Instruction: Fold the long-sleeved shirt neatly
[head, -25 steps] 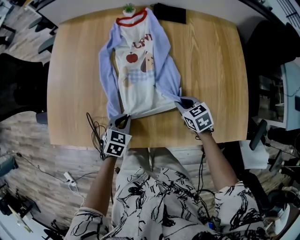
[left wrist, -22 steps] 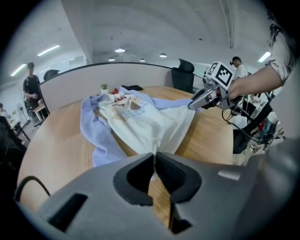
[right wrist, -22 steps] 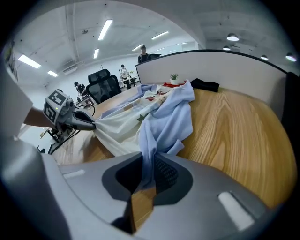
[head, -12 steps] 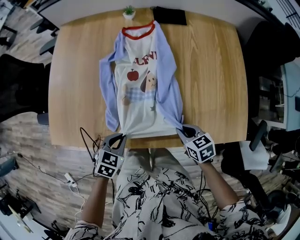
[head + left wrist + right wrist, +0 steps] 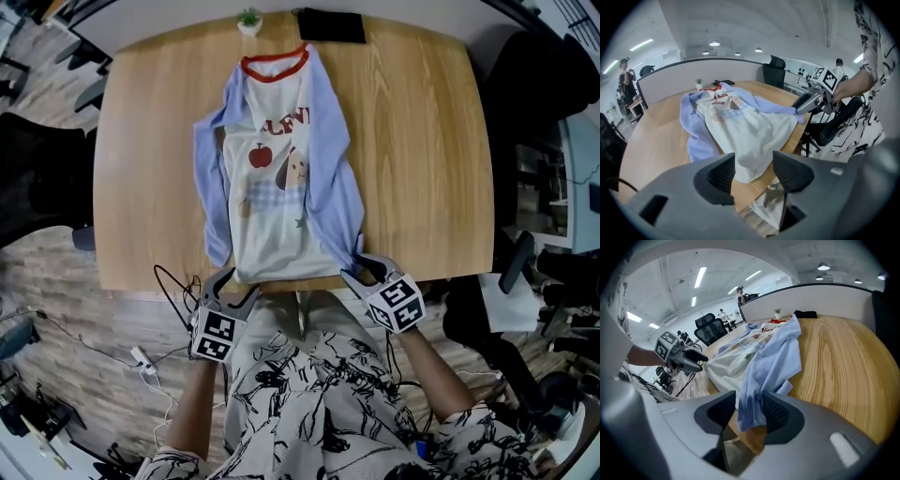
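A long-sleeved shirt (image 5: 277,187) with a white body, blue sleeves and a red collar (image 5: 275,66) lies flat on the wooden table (image 5: 422,141), its hem at the near edge. My left gripper (image 5: 232,281) is at the hem's left corner. Its jaws are opening, and in the left gripper view (image 5: 753,161) the white hem (image 5: 750,136) lies just beyond the pads, untouched. At the right corner, my right gripper (image 5: 361,267) is opening too. The end of the blue sleeve (image 5: 773,352) hangs loose between its jaws (image 5: 749,401), with a gap beside the cloth.
A small potted plant (image 5: 249,19) and a black object (image 5: 330,25) sit at the table's far edge. Cables (image 5: 173,281) trail off the near left edge. Office chairs stand to the left (image 5: 37,169) and the right (image 5: 525,262).
Both grippers drew the hem toward the near edge, and the shirt slid and straightened with them. Both pairs of jaws, shut on the hem corners before, now stand apart.
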The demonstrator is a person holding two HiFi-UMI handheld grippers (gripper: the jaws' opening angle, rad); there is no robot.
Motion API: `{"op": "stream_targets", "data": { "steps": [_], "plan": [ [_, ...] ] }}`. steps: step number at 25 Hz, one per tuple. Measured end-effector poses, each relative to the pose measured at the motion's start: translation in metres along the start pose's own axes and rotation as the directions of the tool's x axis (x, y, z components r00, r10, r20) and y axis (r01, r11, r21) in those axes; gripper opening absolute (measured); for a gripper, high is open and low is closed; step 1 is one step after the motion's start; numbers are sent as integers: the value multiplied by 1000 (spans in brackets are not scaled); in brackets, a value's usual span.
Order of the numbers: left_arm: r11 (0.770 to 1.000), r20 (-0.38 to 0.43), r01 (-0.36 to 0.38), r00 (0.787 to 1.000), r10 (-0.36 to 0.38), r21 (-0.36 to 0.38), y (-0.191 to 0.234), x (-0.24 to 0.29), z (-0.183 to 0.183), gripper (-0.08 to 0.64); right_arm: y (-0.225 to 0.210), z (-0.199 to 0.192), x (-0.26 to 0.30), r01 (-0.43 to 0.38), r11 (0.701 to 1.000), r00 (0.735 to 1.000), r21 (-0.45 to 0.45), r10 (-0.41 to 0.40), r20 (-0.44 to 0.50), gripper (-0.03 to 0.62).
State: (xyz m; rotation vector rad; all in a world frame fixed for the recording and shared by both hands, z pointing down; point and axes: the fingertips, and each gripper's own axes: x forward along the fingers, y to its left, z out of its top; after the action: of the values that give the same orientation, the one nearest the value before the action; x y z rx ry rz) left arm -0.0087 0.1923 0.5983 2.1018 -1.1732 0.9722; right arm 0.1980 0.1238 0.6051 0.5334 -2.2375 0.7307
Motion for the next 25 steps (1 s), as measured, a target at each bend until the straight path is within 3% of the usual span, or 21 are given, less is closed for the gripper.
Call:
{"op": "stream_targets", "data": {
  "steps": [7, 9, 15, 19, 25],
  "plan": [
    [997, 56, 45, 997, -49, 58, -16, 6, 28, 258, -8, -20, 1, 13, 989, 997, -149, -24, -69, 178],
    [996, 65, 58, 996, -63, 70, -21, 10, 37, 256, -9, -21, 0, 18, 984, 997, -177, -30, -69, 50],
    [995, 38, 62, 997, -65, 78, -18, 20, 42, 255, -32, 23, -56, 11, 997, 999, -71, -8, 51, 34],
    [999, 44, 12, 999, -14, 51, 3, 19, 52, 255, -104, 67, -112, 137, 990, 982, -29, -132, 139, 34],
    [987, -2, -147, 989, 147, -59, 78, 1, 45, 258, -219, 108, -175, 358, 934, 919, -7, -351, 181, 32]
  ]
}}
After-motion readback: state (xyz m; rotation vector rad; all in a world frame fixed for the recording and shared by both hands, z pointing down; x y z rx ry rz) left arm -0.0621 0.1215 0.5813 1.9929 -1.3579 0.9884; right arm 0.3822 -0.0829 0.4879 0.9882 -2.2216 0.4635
